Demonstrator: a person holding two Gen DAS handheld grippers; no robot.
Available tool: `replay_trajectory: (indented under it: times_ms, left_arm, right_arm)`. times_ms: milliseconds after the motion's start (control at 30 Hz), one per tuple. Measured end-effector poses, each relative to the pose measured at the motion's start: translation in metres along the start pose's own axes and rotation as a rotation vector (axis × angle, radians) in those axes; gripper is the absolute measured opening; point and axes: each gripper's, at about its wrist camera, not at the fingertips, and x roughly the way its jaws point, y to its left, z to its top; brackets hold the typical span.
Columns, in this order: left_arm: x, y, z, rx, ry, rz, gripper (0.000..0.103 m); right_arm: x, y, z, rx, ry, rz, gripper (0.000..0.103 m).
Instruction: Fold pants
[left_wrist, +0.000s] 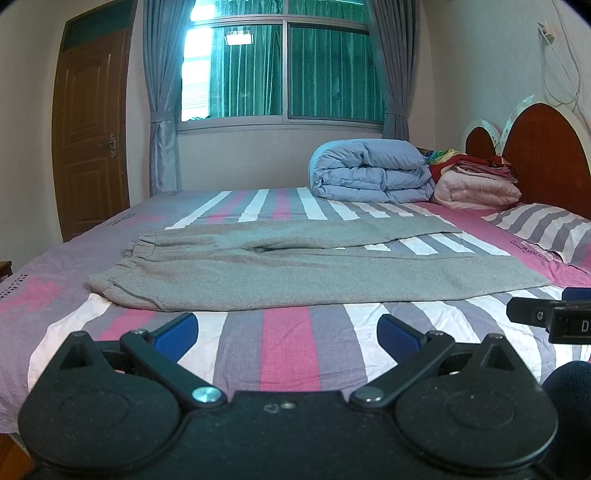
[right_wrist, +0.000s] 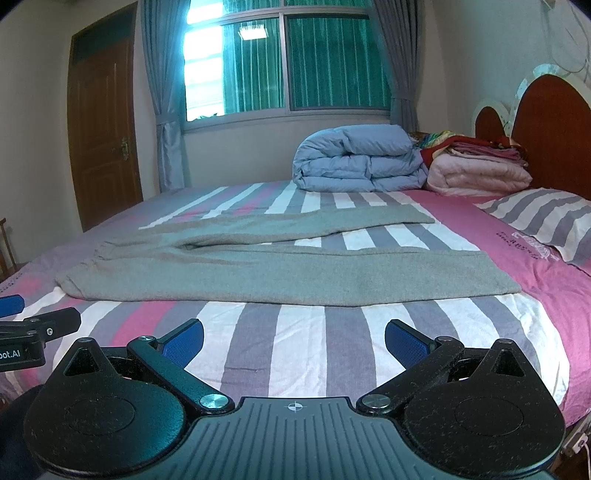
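Both my grippers spread wide over the bed, one pair of grey pants laid flat ahead

My left gripper (left_wrist: 288, 332) has its two blue pads (left_wrist: 176, 332) far apart, holding nothing and hovering above the striped sheet (left_wrist: 288, 354); my right gripper (right_wrist: 293, 339) is just as widely spread and grips nothing, and each one shows at the edge of the other's view. The pants (left_wrist: 295, 273) lie near me on the bed, long axis running left to right, elastic waistband (left_wrist: 144, 243) at the left and the two legs pointing right toward the striped pillow (left_wrist: 546, 229), splitting into a narrow V. Behind them sit one folded blue duvet (left_wrist: 369, 170) and one pink folded quilt (left_wrist: 476, 188) by the headboard (left_wrist: 546, 155)
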Motion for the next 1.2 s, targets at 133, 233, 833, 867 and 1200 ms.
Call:
replay_trajectory:
  times_ms: [133, 233, 833, 867, 1200]
  left_arm:
    - [0.000, 0.000, 0.000, 0.000, 0.000, 0.005, 0.097]
    - [-0.001, 0.000, 0.000, 0.000, 0.000, 0.005, 0.097]
    - [0.002, 0.001, 0.000, -0.007, 0.013, 0.022, 0.097]
    - [0.002, 0.003, 0.001, -0.018, 0.015, 0.036, 0.097]
    - [0.044, 0.103, 0.038, -0.100, 0.053, 0.036, 0.097]
  right_arm:
    - [0.000, 0.000, 0.000, 0.000, 0.001, -0.001, 0.103]
    - [0.000, 0.000, 0.000, 0.000, 0.001, -0.001, 0.103]
    - [0.001, 0.000, 0.001, 0.001, 0.005, -0.001, 0.103]
    - [0.002, 0.000, 0.000, 0.004, 0.009, 0.000, 0.103]
    - [0.032, -0.010, 0.033, 0.057, -0.020, 0.216, 0.103]
